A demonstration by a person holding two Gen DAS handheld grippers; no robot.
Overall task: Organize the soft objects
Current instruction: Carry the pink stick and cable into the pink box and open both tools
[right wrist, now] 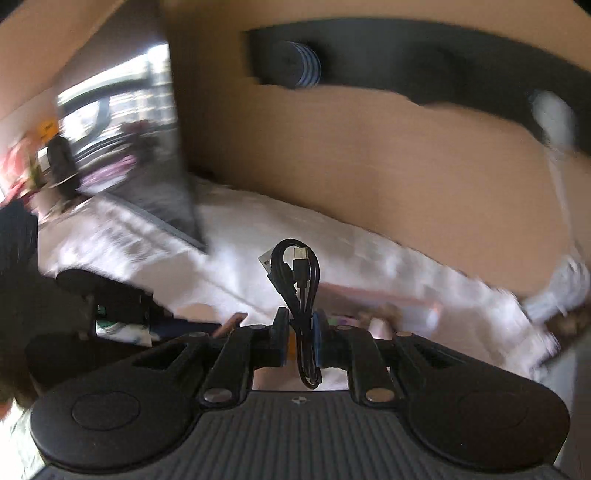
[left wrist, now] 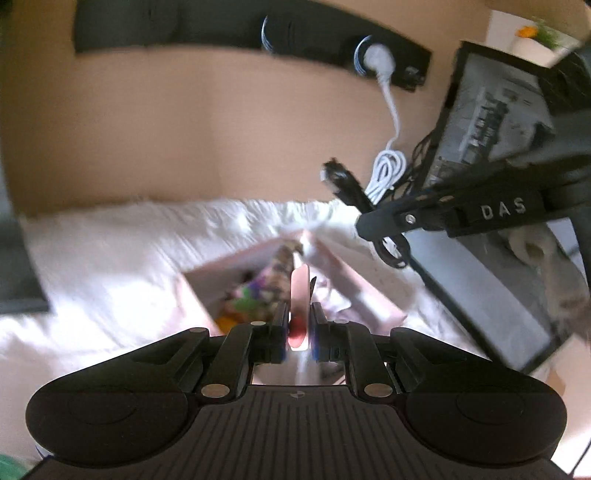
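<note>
My left gripper (left wrist: 300, 320) is shut on the near edge of a pink box (left wrist: 354, 284), which holds several colourful soft items (left wrist: 255, 295) and rests on a white fluffy cover (left wrist: 110, 266). My right gripper (right wrist: 300, 325) is shut on a coiled black USB cable (right wrist: 297, 273) and holds it up above the white cover (right wrist: 258, 236). In the left wrist view the right gripper (left wrist: 334, 177) reaches in from the right with the black cable (left wrist: 343, 182), above and behind the box. The pink box (right wrist: 373, 301) shows low right of my right gripper.
A dark framed picture (left wrist: 498, 206) leans at the right, with a coiled white cable (left wrist: 386, 170) plugged into a black wall strip (left wrist: 258, 33). The tan wall (left wrist: 184, 129) runs behind the bed. The framed picture (right wrist: 147, 155) also shows at left in the right wrist view.
</note>
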